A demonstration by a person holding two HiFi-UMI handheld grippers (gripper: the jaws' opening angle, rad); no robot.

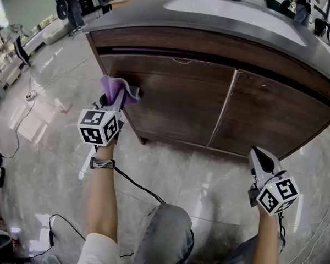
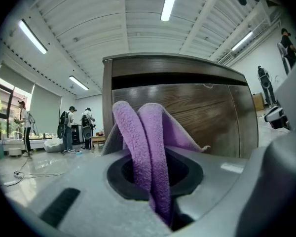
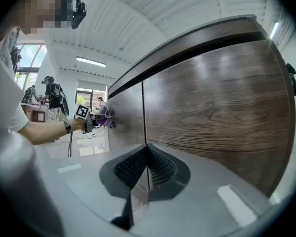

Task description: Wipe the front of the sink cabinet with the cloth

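A dark wooden sink cabinet (image 1: 209, 98) with two doors stands under a grey counter with a white basin (image 1: 231, 10). My left gripper (image 1: 118, 99) is shut on a purple cloth (image 1: 116, 87), which rests against the left edge of the left door (image 1: 170, 100). In the left gripper view the folded purple cloth (image 2: 148, 152) sticks out of the shut jaws, right before the cabinet front (image 2: 197, 107). My right gripper (image 1: 259, 157) hangs low near the right door (image 1: 275, 120), shut and empty (image 3: 147, 174); from there the left gripper (image 3: 91, 120) shows far off with the cloth (image 3: 104, 116).
Glossy tiled floor (image 1: 181, 186) lies in front of the cabinet, with black cables (image 1: 137, 186) trailing over it. People (image 2: 69, 127) and equipment stand in the room at the far left. My knee (image 1: 165, 235) is at the bottom of the head view.
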